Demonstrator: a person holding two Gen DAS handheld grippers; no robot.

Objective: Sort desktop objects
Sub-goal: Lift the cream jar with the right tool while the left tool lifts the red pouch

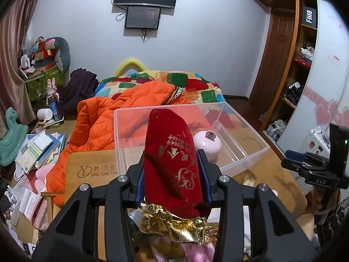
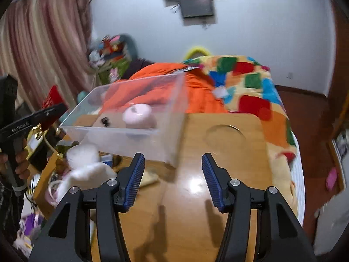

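My left gripper (image 1: 173, 174) is shut on a red velvet pouch (image 1: 172, 155) with gold lettering, held upright in front of a clear plastic box (image 1: 246, 150). A pink round case (image 1: 207, 145) lies inside the box; it also shows in the right wrist view (image 2: 138, 116), inside the same box (image 2: 170, 100). My right gripper (image 2: 173, 174) is open and empty above the bare wooden tabletop (image 2: 229, 152), just right of the box. The left gripper with the red pouch (image 2: 51, 97) shows at that view's left edge.
Gold foil wrapping (image 1: 174, 227) and pink items lie under my left gripper. White fluffy objects (image 2: 85, 166) sit left of my right gripper. An orange jacket (image 1: 104, 118) and a colourful quilt (image 2: 246, 83) lie on the bed behind the table.
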